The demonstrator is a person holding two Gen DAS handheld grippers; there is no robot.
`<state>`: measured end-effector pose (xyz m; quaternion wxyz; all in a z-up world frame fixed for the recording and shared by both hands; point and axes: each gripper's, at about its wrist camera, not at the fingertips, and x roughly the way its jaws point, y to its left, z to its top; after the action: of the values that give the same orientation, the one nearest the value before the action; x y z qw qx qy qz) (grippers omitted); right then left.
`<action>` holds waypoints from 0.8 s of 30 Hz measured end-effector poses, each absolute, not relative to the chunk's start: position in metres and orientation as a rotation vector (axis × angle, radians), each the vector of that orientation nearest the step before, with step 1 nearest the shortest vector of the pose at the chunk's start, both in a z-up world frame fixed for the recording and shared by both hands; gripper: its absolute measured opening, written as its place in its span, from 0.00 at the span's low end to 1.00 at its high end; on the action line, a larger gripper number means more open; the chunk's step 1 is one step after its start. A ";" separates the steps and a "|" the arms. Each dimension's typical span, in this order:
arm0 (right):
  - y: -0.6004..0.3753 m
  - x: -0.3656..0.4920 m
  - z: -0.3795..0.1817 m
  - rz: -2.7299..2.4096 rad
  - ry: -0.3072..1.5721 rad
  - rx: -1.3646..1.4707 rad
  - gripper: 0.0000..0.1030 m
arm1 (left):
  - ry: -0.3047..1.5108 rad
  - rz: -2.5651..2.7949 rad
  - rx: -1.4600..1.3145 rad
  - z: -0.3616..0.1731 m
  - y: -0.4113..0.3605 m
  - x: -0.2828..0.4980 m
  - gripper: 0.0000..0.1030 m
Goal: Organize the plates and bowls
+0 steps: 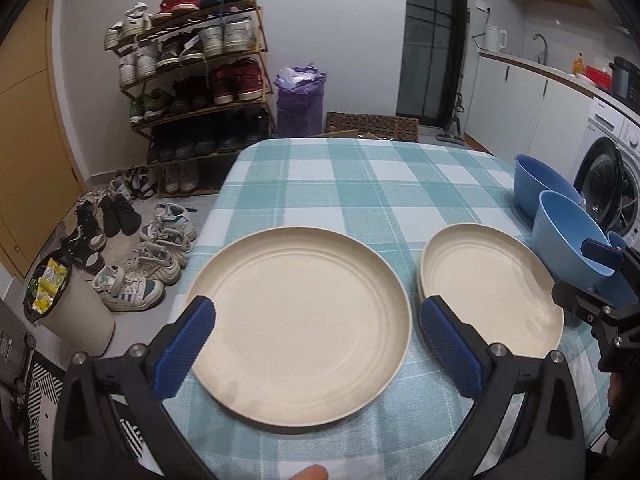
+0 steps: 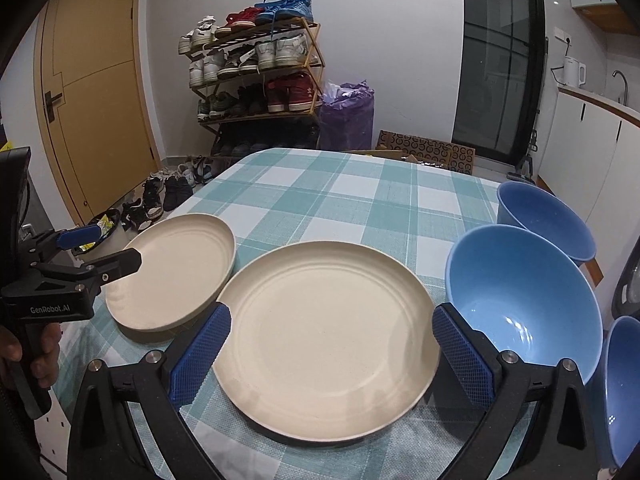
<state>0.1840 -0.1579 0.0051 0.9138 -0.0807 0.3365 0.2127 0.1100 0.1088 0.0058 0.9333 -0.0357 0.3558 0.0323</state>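
Observation:
Two cream plates lie side by side on a checked tablecloth. In the left wrist view my left gripper [image 1: 316,316] is open above the left plate [image 1: 298,328], fingers either side of it; the right plate [image 1: 492,288] is beside it. In the right wrist view my right gripper [image 2: 332,324] is open above the right plate [image 2: 328,340], with the left plate [image 2: 176,268] behind to the left. Three blue bowls stand at the right: a near one [image 2: 524,300], a far one [image 2: 548,220], and one at the frame edge [image 2: 620,384].
The table's left edge [image 1: 208,224] drops to a floor with shoes, a shoe rack [image 1: 192,80] and a white bin [image 1: 68,308]. A washing machine [image 1: 612,176] and kitchen counter stand to the right. The far half of the tablecloth [image 2: 360,192] holds nothing.

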 end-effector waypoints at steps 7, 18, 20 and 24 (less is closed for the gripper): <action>-0.141 0.186 0.015 0.487 0.686 -0.171 1.00 | 0.710 0.134 -0.106 0.013 0.131 0.102 1.00; -0.099 0.204 0.024 0.562 0.708 -0.200 1.00 | 0.720 0.200 -0.133 0.007 0.154 0.101 1.00; -0.090 0.208 0.023 0.573 0.715 -0.207 1.00 | 0.723 0.208 -0.138 0.005 0.158 0.100 1.00; -0.075 0.215 0.021 0.589 0.719 -0.222 1.00 | 0.732 0.224 -0.154 0.000 0.166 0.101 1.00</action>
<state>0.2145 -0.0750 0.0211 0.8880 -0.1070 0.3458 0.2835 0.1012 0.1655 0.0000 0.9247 -0.0749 0.3570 0.1091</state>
